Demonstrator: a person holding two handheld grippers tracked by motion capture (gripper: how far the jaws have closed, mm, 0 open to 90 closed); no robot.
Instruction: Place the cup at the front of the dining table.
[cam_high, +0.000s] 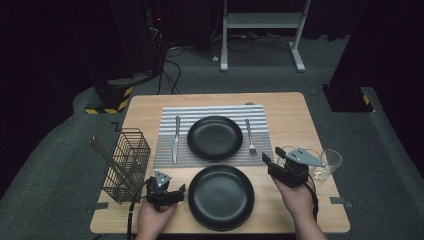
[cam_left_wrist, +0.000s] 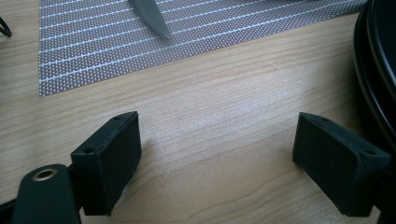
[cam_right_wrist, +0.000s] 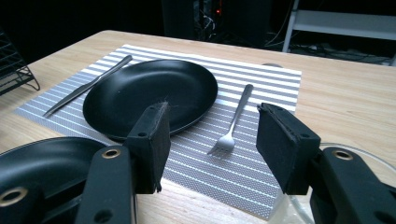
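Observation:
A striped placemat (cam_high: 215, 131) holds a black plate (cam_high: 215, 137), with a knife (cam_high: 175, 139) to its left and a fork (cam_high: 249, 136) to its right. A second black plate (cam_high: 220, 196) lies on bare wood at the front. My left gripper (cam_high: 166, 186) rests low just left of this front plate, open and empty; in its own view the left gripper (cam_left_wrist: 219, 158) spans bare wood, with the plate rim (cam_left_wrist: 378, 60) beside the right jaw. My right gripper (cam_high: 272, 156) hovers open and empty right of both plates, and the right gripper (cam_right_wrist: 212, 144) faces the fork (cam_right_wrist: 233, 121).
A black wire basket (cam_high: 127, 165) with long utensils stands at the table's left edge. Two clear glasses (cam_high: 331, 161) sit at the right, one close under my right gripper (cam_right_wrist: 369, 156). Bare wood lies between the left gripper and the placemat (cam_left_wrist: 116, 56).

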